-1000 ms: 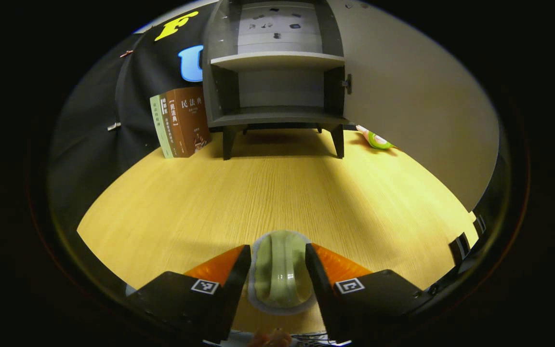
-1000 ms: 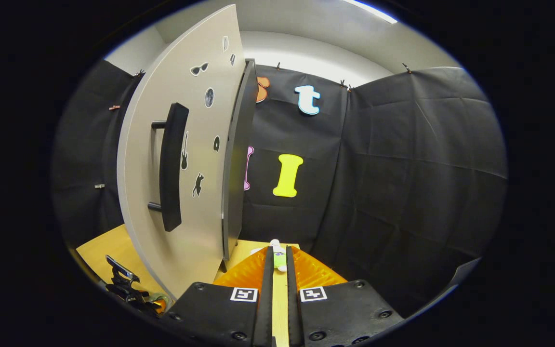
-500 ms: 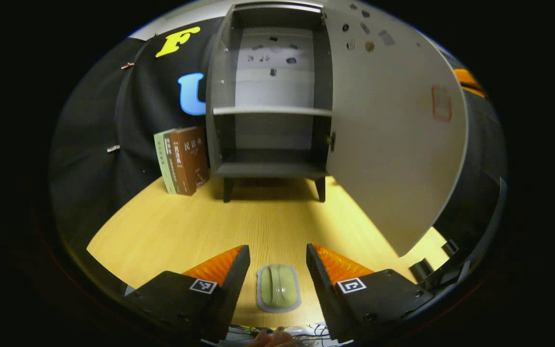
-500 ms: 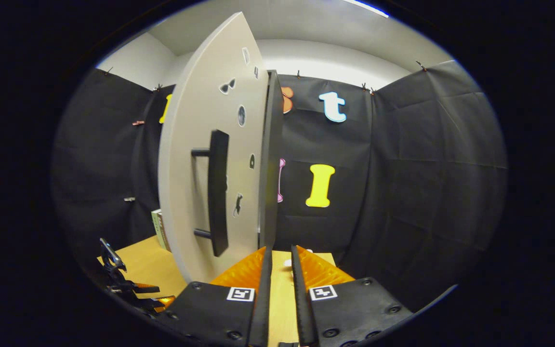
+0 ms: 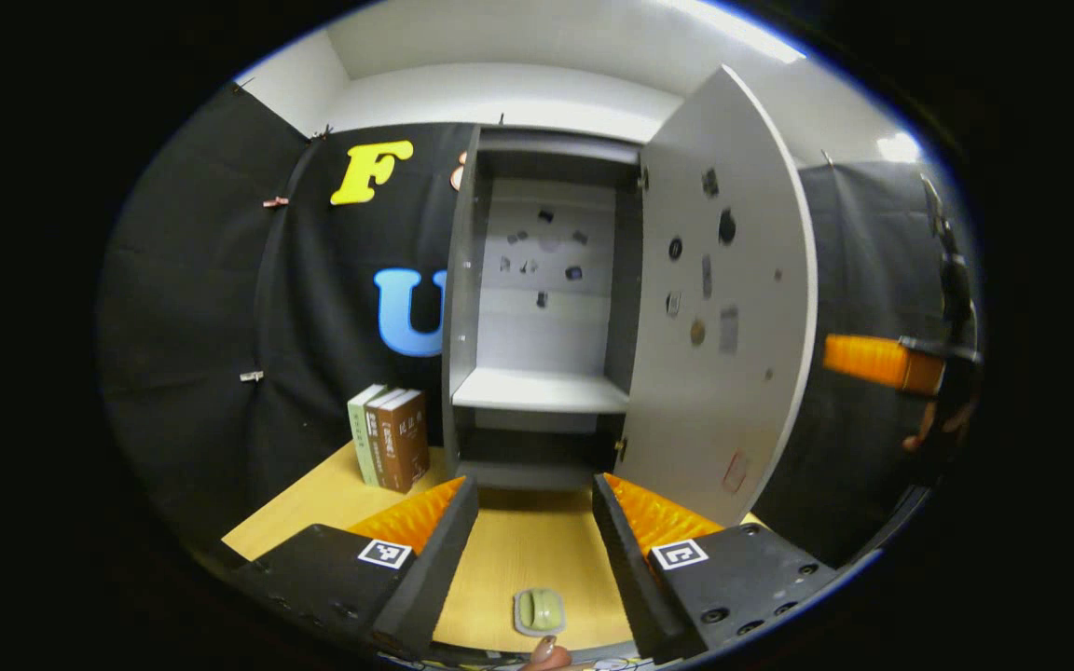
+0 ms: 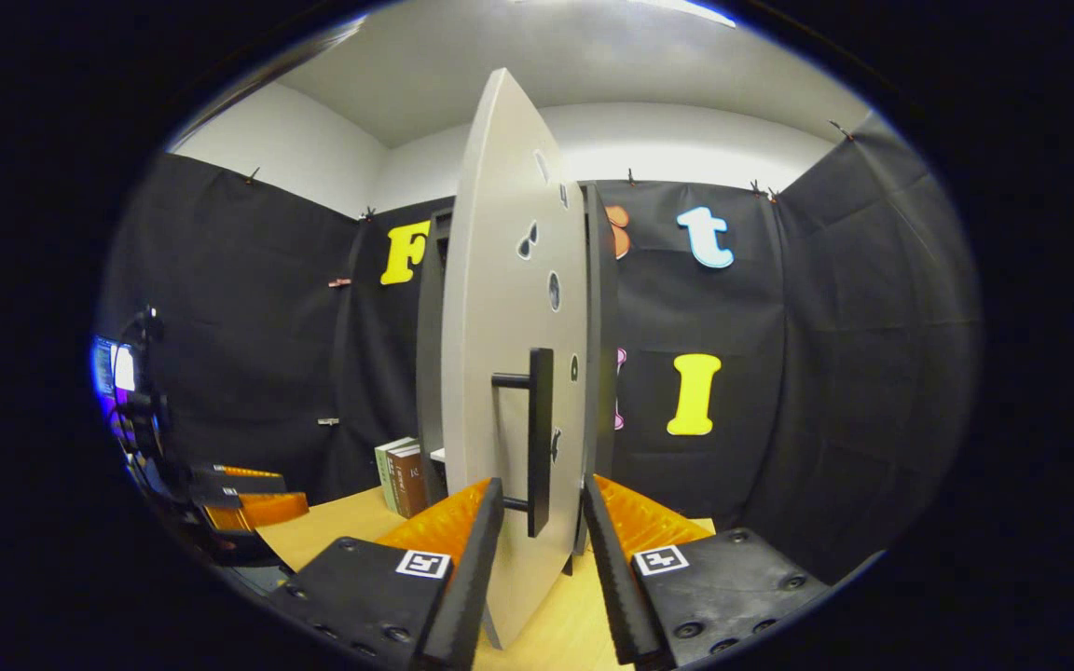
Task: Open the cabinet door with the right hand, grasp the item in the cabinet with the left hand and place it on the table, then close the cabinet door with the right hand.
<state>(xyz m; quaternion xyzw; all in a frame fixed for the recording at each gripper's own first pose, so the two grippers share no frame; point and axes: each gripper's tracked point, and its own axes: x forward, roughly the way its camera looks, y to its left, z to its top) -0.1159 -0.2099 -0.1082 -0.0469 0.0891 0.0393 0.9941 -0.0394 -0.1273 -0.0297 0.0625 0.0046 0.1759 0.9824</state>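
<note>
wooden table point(image 5: 537, 550), cabinet door point(image 6: 509, 373) open, unreadable stickers point(image 5: 714, 261)

The left gripper point(image 5: 532, 508) has let go of the green item point(image 5: 539, 610), which it gripped a second ago. It has drawn back and lifted, so the item now lies small on the table point(image 5: 528, 559) below its spread fingers. The cabinet point(image 5: 537, 373) looks farther off too. The right gripper point(image 6: 537, 522) was nearly closed; its fingers now stand apart on either side of the door handle point(image 6: 537, 438), perhaps not yet touching it.
</note>
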